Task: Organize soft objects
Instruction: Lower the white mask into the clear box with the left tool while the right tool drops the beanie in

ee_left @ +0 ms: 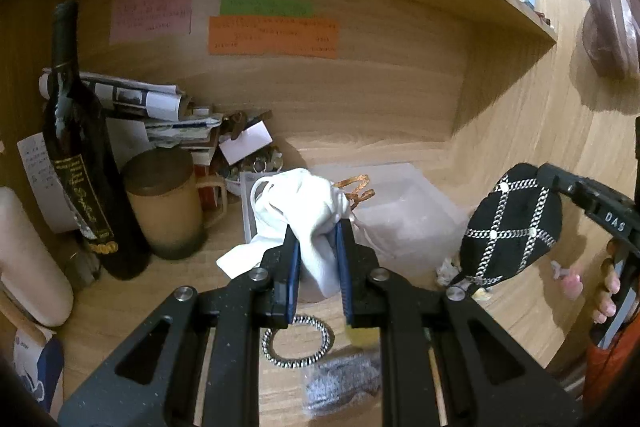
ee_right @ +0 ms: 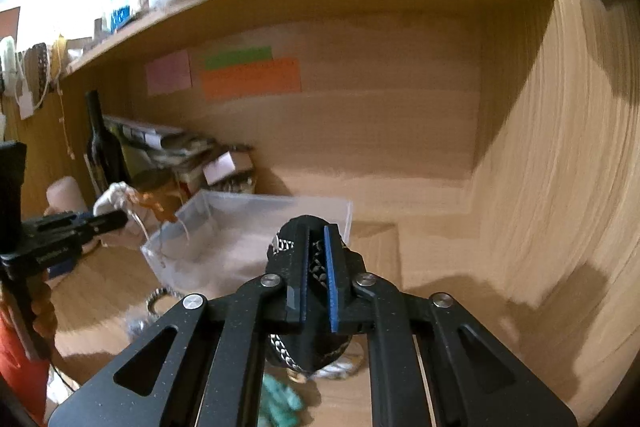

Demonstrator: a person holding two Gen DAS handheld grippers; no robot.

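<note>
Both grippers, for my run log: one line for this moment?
left gripper: shut on white cloth | right gripper: shut on black pouch | clear bin: nearby

Each camera sits just behind its own tool, looking slightly down into the wooden desk nook. Both see the clear plastic box [ee_left: 404,223] [ee_right: 256,227] and the orange note [ee_left: 273,37] [ee_right: 251,78] from close by.

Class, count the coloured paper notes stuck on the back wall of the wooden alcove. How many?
3: a pink paper note at left, a green paper note to its right, an orange paper note directly beneath the green. None appear hidden.
</note>
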